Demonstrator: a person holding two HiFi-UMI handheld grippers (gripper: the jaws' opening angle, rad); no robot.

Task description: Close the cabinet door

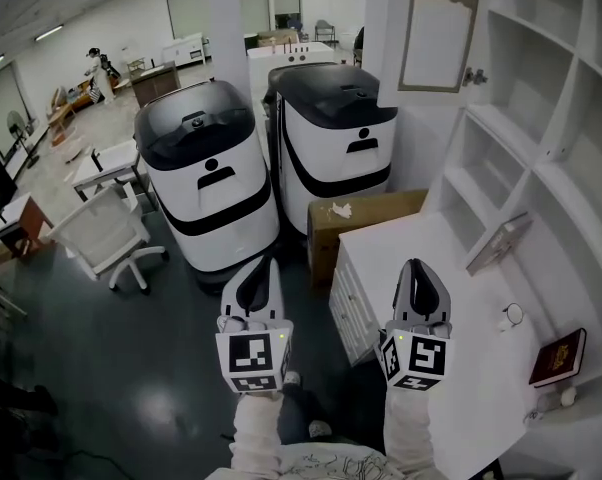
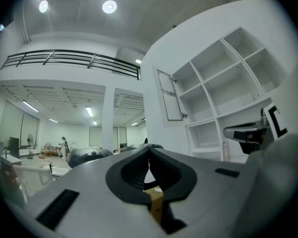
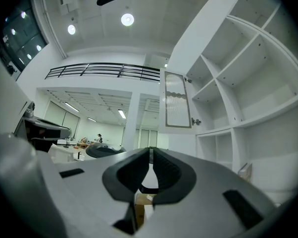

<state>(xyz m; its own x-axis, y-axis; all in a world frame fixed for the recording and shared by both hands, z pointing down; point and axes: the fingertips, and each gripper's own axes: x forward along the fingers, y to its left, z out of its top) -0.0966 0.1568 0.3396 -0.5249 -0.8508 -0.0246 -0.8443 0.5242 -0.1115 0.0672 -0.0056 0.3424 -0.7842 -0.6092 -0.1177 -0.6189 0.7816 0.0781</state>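
Up at right, white shelving unit (image 1: 541, 118) with cabinet door (image 1: 441, 28) swung open, glass-panelled, well above both grippers. White surface (image 1: 466, 303) below the shelves. Left gripper (image 1: 261, 270) over dark floor, right gripper (image 1: 418, 268) over the surface; both jaws clenched, nothing between. Red book (image 1: 558, 356) lies near surface's right edge.
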